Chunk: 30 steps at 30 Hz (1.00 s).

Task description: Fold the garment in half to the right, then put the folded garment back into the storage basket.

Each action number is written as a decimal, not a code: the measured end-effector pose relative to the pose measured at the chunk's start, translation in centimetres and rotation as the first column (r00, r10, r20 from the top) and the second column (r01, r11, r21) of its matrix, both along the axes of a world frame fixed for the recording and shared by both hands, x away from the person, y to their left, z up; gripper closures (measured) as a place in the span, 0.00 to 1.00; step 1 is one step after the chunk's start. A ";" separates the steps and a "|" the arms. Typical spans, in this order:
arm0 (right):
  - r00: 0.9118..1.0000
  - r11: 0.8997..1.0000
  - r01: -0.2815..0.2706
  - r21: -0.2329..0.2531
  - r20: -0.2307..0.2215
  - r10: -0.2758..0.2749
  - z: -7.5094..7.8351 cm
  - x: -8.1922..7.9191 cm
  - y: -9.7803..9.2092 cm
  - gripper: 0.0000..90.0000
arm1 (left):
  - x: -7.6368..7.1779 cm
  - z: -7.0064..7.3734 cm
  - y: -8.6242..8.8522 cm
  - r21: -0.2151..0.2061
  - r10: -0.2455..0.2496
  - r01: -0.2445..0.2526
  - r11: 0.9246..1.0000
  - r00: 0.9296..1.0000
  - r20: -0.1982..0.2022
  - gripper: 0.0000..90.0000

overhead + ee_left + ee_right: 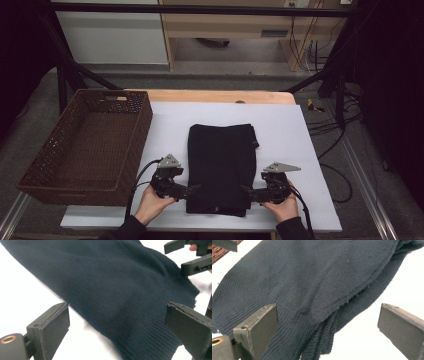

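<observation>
Here, left gripper (192,190) and right gripper (248,192) spread wide, folded dark knit sweater (221,167) hem lying between their fingers, ungripped.

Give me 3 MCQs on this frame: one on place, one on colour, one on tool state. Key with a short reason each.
1. Where is the wicker basket relative to the folded sweater?
A. To its left
B. To its right
C. On top of it

2. What colour is the sweater?
A. White
B. Red
C. Dark navy, near black

3. How do the left tool and the right tool stand?
A. Both shut on the sweater
B. Both open at the sweater's near edge
C. Both inside the basket

Key:
1 A: in the high view the basket sits at the table's left side, the sweater at the middle of the white mat.
2 C: both gripper views show dark ribbed knit.
3 B: each gripper view shows its jaws wide apart with the hem between or just ahead of them, nothing clamped.
</observation>
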State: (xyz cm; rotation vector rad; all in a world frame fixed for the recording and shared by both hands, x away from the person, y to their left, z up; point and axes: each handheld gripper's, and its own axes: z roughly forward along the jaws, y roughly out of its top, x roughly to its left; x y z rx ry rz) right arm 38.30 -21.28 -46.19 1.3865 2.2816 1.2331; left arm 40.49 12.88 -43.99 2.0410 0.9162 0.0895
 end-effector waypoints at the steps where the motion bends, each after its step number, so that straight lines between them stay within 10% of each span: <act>1: 1.000 1.000 0.004 0.004 0.003 -0.004 0.0 0.0 0.0 0.04 | 0.2 0.2 0.0 -0.002 0.004 -0.004 1.000 1.000 0.004 0.05; 30: 1.000 1.000 0.006 0.011 0.009 -0.006 0.1 -0.3 0.1 0.02 | 5.5 1.8 -1.2 0.000 0.035 -0.035 0.999 0.999 0.021 0.05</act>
